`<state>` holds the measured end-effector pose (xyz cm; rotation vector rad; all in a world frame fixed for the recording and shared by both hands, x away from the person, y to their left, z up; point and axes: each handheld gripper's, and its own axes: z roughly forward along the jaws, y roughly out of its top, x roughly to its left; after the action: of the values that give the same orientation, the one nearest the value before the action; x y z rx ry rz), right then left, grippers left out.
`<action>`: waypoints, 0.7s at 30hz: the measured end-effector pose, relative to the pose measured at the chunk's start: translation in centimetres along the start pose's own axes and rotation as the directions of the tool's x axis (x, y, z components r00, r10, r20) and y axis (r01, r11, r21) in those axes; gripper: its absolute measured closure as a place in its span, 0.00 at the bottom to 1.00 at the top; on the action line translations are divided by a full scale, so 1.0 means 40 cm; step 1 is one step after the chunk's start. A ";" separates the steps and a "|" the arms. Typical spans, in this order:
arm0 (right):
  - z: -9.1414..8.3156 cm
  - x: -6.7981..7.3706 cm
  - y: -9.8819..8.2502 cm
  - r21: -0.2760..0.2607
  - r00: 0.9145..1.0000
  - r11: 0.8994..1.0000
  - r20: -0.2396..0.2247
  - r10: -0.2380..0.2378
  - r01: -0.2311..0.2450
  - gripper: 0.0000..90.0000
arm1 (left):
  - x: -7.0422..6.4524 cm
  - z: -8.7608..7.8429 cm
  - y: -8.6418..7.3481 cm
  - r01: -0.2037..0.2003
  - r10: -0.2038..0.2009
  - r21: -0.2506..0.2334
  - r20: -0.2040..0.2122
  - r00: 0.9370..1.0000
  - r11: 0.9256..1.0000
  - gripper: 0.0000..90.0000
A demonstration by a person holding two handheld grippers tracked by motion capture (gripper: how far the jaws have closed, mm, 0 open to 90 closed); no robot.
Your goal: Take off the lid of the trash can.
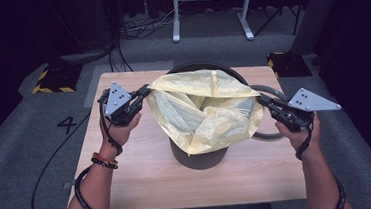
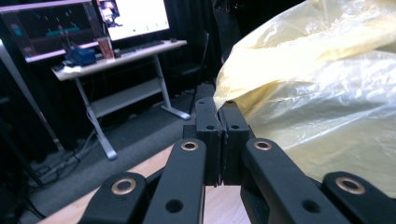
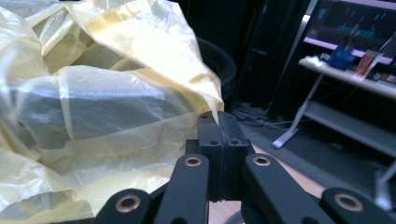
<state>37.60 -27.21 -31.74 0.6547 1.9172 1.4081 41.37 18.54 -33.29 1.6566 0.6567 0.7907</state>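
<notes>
A dark grey bin (image 1: 199,158) stands in the middle of the wooden table (image 1: 144,183). A thin translucent yellow bag (image 1: 204,110) sits in its mouth and spills over the front rim. My left gripper (image 1: 146,92) is shut on the bag's left edge. In the left gripper view the jaws are pressed together with the bag (image 2: 317,79) coming out at their tips (image 2: 219,103). My right gripper (image 1: 262,98) is shut on the bag's right edge, and the film (image 3: 116,93) ends in a corner pinched at that gripper's tips (image 3: 218,116). The bag is held spread between both hands.
A black ring (image 1: 272,135) lies on the table to the right of the bin, under my right gripper. Behind the table stand a white desk frame (image 1: 211,12), floor cables (image 1: 142,27) and two yellow-black striped blocks (image 1: 51,81). Monitors (image 2: 133,18) glow on a desk in the background.
</notes>
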 end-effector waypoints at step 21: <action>0.090 -0.021 -0.056 -0.036 0.992 0.993 -0.043 0.115 -0.117 1.00 | 0.011 0.023 -0.045 0.105 -0.106 0.017 0.078 0.991 0.994 0.73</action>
<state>40.85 -26.22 -34.43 0.7345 1.9057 1.5372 42.32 18.70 -35.12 1.6418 0.6893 0.6439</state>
